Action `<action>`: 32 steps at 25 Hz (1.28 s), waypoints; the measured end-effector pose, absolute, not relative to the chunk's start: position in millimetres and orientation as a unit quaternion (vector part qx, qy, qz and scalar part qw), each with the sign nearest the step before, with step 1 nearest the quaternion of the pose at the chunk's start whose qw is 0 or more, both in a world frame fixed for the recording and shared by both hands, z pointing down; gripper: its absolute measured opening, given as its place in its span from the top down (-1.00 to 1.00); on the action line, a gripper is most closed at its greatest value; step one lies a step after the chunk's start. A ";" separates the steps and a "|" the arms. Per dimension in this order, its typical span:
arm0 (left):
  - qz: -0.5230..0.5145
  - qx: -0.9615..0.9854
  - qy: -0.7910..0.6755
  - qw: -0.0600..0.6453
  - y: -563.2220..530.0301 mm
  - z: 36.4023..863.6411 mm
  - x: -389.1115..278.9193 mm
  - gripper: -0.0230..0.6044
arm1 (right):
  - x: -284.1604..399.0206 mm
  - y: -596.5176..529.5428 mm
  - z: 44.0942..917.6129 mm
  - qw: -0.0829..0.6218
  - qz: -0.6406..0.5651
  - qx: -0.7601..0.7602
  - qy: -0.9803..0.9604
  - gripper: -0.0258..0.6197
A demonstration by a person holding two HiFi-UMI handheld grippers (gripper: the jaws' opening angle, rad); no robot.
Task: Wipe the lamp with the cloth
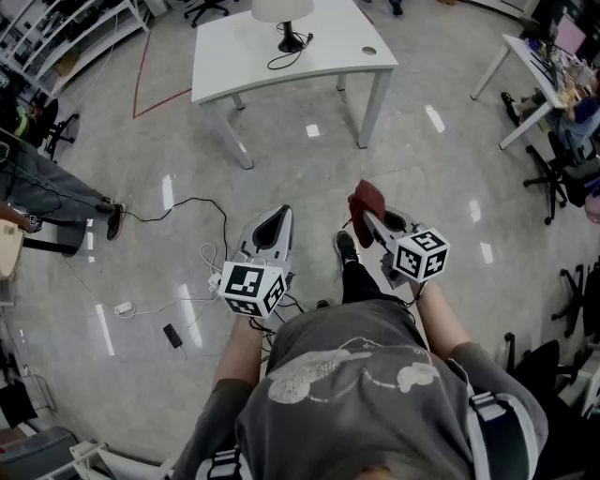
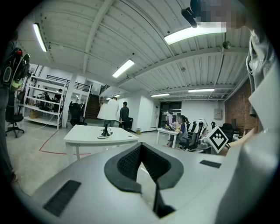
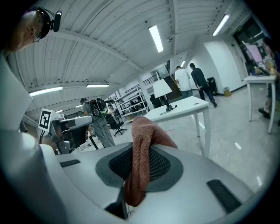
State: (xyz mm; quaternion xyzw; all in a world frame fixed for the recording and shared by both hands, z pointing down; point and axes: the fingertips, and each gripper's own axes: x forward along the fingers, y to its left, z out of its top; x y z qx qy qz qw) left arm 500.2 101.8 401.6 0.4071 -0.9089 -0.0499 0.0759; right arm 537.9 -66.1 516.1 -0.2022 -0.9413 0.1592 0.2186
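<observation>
Pinching the limp, light red cloth point(image 3: 142, 144) between the closed jaws of the right gripper point(image 1: 370, 225); carrying the left gripper point(image 1: 275, 225) closed on nothing; standing well apart from the lamp point(image 1: 281, 14) on the white table point(image 1: 234, 66); probably needing gentle wiping, steadying at the base.

Shirt: grey short-sleeved T-shirt point(image 1: 375, 412), pale chest print, black-and-white striped sleeve bands.
Trousers: black point(image 1: 361, 281).
Shoe: black point(image 1: 345, 246).
Left gripper point(image 1: 274, 220): pale grey shell, black ribbed jaw lining.
Right gripper point(image 1: 366, 217): identical build.
Marker cubes point(image 1: 251, 289): white faces, black square patterns.
</observation>
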 end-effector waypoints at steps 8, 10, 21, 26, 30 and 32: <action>-0.040 0.369 -0.926 0.066 81.2 385.6 407.5 0.91 | 425.0 -98.9 470.5 0.173 0.113 -0.224 -0.953 0.74; -0.044 0.363 -0.929 0.061 72.1 377.7 381.6 0.91 | 401.1 -104.9 461.3 0.166 0.107 -0.233 -0.952 0.74; -0.052 0.343 -0.937 0.043 8.7 344.6 286.8 0.91 | 309.6 -165.5 445.9 0.161 0.112 -0.252 -0.948 0.74; -0.046 0.338 -0.939 0.045 -17.0 346.0 255.8 0.91 | 276.2 -193.3 446.7 0.159 0.117 -0.260 -0.945 0.74; -0.056 0.332 -0.940 0.047 -38.0 346.7 237.0 0.91 | 258.5 -212.7 453.7 0.166 0.118 -0.264 -0.943 0.74; -0.056 0.329 -0.941 0.046 -45.2 344.3 231.1 0.91 | 249.3 -217.4 453.2 0.166 0.120 -0.270 -0.941 0.74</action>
